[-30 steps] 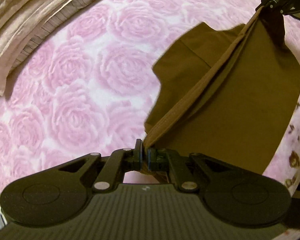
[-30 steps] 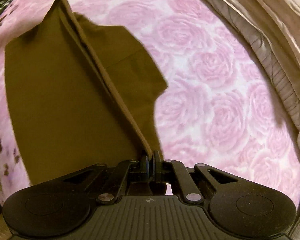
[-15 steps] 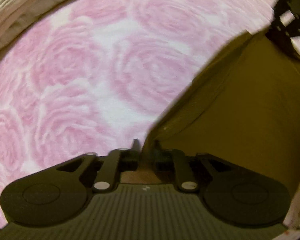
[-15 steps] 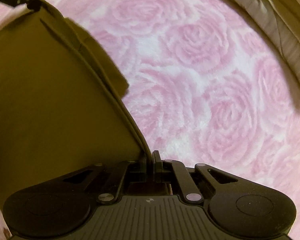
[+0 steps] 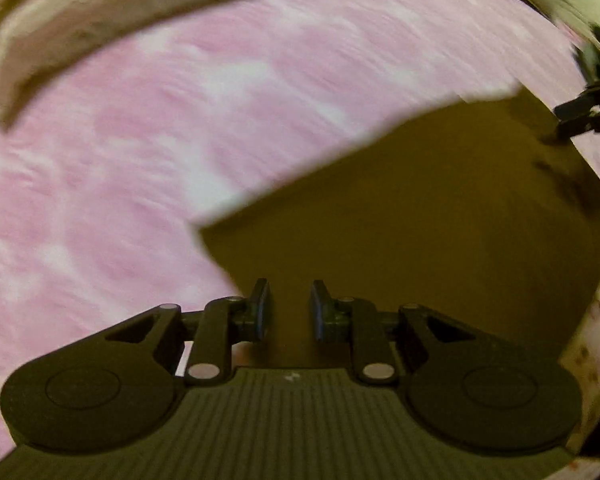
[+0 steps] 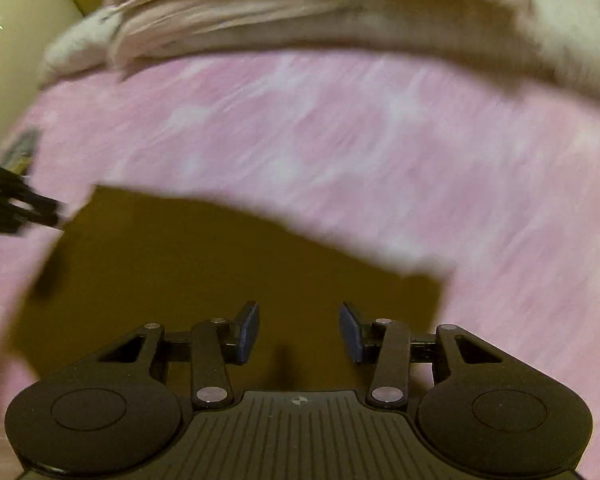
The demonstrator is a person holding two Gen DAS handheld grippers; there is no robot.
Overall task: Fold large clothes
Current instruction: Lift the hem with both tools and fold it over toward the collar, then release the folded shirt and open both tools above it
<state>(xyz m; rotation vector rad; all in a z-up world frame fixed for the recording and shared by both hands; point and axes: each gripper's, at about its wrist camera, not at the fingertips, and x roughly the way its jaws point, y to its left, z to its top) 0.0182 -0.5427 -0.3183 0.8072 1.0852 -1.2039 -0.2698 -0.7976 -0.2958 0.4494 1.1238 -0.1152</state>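
A brown garment (image 5: 420,220) lies flat and folded on the pink rose-patterned bedspread (image 5: 140,160). My left gripper (image 5: 287,308) is open just above its near left corner, with nothing between the fingers. In the right wrist view the same garment (image 6: 200,260) spreads out ahead, and my right gripper (image 6: 299,330) stands open over its near edge, empty. Each gripper shows in the other's view: the right gripper (image 5: 588,114) at the far right, the left gripper (image 6: 16,208) at the far left. Both views are motion-blurred.
A beige quilt (image 5: 100,12) is bunched along the far side of the bed, and the same quilt (image 6: 320,20) shows in the right wrist view. A pale wall (image 6: 12,32) rises at the far left. A flower-printed sheet edge (image 5: 596,332) lies to the right of the garment.
Both grippers were shut on the garment's edge, holding it stretched above the bed. They lowered it, and now both are open and the garment lies flat.
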